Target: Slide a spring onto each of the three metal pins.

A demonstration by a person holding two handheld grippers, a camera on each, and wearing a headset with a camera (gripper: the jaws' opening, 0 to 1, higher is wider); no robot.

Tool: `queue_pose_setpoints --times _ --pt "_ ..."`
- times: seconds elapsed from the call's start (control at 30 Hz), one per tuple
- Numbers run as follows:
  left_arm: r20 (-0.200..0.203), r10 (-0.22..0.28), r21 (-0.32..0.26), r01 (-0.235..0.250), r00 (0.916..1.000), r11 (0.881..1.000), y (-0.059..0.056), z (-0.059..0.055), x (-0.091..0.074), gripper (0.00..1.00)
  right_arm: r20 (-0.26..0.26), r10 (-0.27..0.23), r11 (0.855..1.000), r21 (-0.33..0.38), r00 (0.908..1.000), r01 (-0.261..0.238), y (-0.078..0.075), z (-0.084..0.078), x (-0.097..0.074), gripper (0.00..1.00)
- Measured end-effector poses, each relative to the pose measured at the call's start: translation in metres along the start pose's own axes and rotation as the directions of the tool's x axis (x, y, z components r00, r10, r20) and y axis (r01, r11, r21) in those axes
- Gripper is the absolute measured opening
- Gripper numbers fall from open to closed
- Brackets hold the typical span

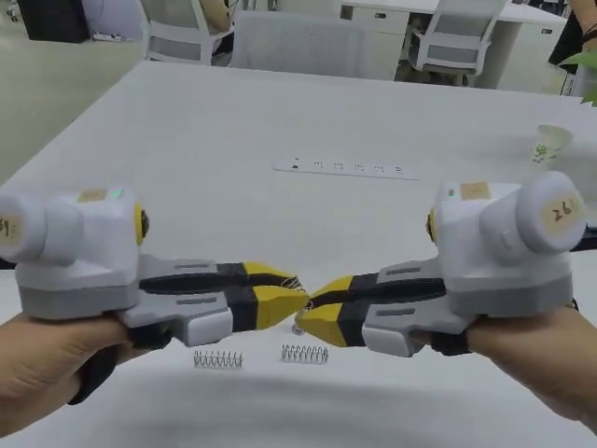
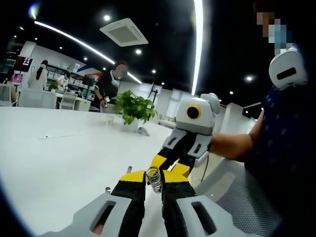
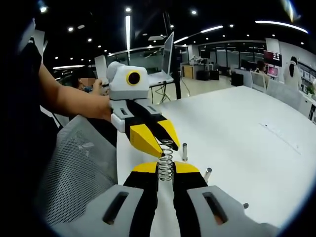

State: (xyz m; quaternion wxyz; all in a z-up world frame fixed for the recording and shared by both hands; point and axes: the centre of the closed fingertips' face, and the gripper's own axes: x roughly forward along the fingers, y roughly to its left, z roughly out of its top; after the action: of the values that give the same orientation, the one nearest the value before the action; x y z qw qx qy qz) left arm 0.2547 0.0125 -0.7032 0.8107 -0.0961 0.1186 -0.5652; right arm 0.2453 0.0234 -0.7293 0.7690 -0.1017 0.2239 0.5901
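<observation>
The left black-and-yellow gripper and right black-and-yellow gripper meet tip to tip. Each is pinched nearly closed on one small coiled wire spring, probably to re-aim it. The nearest short upright metal pin stands at its two o'clock.

A white bench is stretching away ahead of the left gripper and the right gripper. A white power strip is lying on it well beyond both tips, and a paper cup is standing far out past the right gripper. Grey office chairs are standing beyond the bench's far edge. Overhead, long light strips are glowing on a dark ceiling beside an air vent. A potted plant is sitting ahead of the left gripper.
</observation>
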Motion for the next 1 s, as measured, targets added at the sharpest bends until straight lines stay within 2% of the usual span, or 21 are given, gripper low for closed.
queue_pose_setpoints --times 0.23,0.47,1.0 --pt "-0.016 -0.008 0.023 0.008 0.9998 1.0 -0.0033 -0.0016 0.0015 0.03 -0.028 -0.005 1.0 -0.028 0.9996 0.004 0.0012 -0.0031 0.002 0.08" --pt "-0.01 -0.022 -0.002 0.022 0.9997 1.0 -0.0061 -0.0008 0.0003 0.02 -0.026 -0.003 0.999 -0.033 0.9997 0.003 0.0034 -0.002 0.001 0.08" --pt "-0.012 -0.027 -0.004 0.027 0.9996 1.0 -0.0062 0.0002 -0.0014 0.02 -0.036 0.0 0.999 -0.048 0.9993 -0.002 0.0056 -0.0005 0.002 0.08"
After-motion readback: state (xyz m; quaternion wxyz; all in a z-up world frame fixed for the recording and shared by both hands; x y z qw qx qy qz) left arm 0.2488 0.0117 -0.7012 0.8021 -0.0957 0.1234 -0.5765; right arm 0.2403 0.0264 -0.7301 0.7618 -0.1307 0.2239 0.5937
